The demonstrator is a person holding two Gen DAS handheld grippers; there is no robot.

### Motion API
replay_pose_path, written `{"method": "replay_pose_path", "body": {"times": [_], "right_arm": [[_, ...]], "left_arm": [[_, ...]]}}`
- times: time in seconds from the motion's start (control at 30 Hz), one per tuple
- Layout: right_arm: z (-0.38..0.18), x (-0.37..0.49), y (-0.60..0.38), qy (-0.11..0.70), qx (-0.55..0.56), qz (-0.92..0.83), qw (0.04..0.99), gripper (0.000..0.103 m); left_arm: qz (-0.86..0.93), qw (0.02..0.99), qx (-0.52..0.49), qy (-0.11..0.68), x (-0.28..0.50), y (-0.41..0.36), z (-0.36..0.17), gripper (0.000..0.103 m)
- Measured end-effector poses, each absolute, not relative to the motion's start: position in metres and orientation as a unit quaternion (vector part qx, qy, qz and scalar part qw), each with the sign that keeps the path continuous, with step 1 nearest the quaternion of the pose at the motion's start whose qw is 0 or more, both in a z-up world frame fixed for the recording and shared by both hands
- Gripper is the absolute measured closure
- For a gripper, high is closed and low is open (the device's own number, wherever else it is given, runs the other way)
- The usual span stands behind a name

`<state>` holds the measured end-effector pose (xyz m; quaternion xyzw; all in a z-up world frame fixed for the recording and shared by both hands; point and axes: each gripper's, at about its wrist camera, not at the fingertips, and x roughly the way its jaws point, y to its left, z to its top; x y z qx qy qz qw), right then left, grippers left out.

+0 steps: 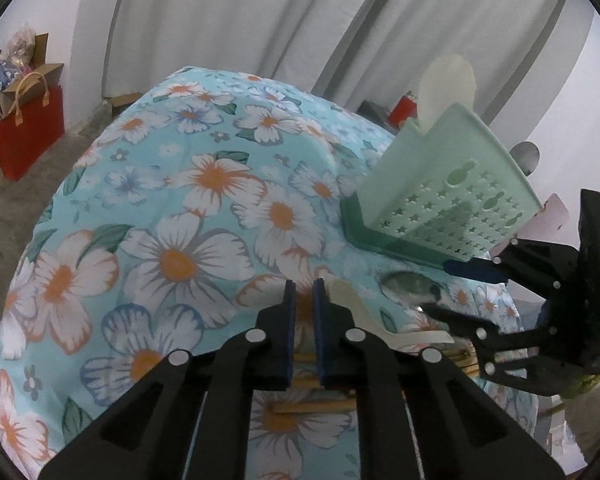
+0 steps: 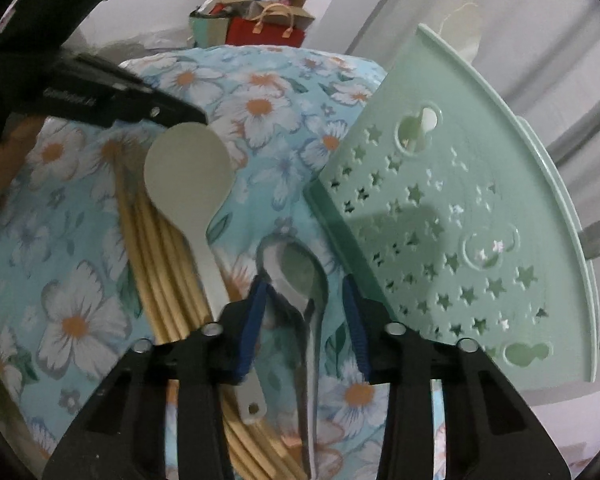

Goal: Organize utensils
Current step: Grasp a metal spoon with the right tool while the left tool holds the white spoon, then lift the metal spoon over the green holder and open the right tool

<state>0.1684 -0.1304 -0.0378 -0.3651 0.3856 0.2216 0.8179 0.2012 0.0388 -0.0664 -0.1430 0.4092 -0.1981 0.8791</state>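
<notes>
left tongs [image 1: 303, 292] nearly shut over wooden chopsticks [image 2: 160, 264], grip unclear; right tongs [image 2: 304, 300] part-open astride a metal spoon [image 2: 300, 272] on the floral-clothed desk [image 1: 160, 200], near the green holder [image 2: 460, 220].

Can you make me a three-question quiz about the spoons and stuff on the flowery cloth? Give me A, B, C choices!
1. Where is the metal spoon?
A. In a drawer
B. Between the right claw's fingers, on the flowery cloth
C. On the floor

2. What colour is the utensil holder?
A. Red
B. Black
C. Mint green

3. How are the chopsticks?
A. Lying bundled on the cloth
B. Standing in a cup
C. Held up in the air

Answers: 1 B, a blue finger sits on each side of it. 2 C, its star-holed wall is pale green. 3 A, they lie side by side under the white spoon.
</notes>
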Motion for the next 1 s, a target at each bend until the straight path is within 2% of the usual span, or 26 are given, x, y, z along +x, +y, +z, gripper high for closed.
{"method": "replay_pose_path", "body": {"times": [0.07, 0.37, 0.43, 0.5, 0.6, 0.77, 1.0], "right_arm": [[-0.038, 0.172, -0.129, 0.383, -0.361, 0.207, 0.825, 0.092], [-0.026, 0.181, -0.144, 0.388, -0.311, 0.173, 0.850, 0.095], [-0.028, 0.180, -0.143, 0.393, -0.321, 0.180, 0.843, 0.092], [-0.031, 0.173, -0.141, 0.395, -0.336, 0.190, 0.833, 0.077], [-0.029, 0.165, -0.138, 0.393, -0.353, 0.216, 0.821, 0.064], [-0.038, 0.165, -0.133, 0.412, -0.400, 0.227, 0.787, 0.062], [-0.046, 0.192, -0.119, 0.423, -0.399, 0.236, 0.778, 0.062]], "left_arm": [[-0.200, 0.878, -0.146, 0.409, 0.201, 0.040, -0.066, 0.096], [-0.206, 0.876, -0.152, 0.409, 0.200, 0.045, -0.066, 0.096], [-0.206, 0.876, -0.153, 0.409, 0.200, 0.045, -0.067, 0.096], [-0.206, 0.875, -0.156, 0.409, 0.201, 0.046, -0.067, 0.096], [-0.205, 0.875, -0.157, 0.410, 0.200, 0.047, -0.067, 0.096], [-0.207, 0.874, -0.158, 0.411, 0.201, 0.047, -0.067, 0.096], [-0.209, 0.871, -0.164, 0.413, 0.203, 0.048, -0.070, 0.096]]}}
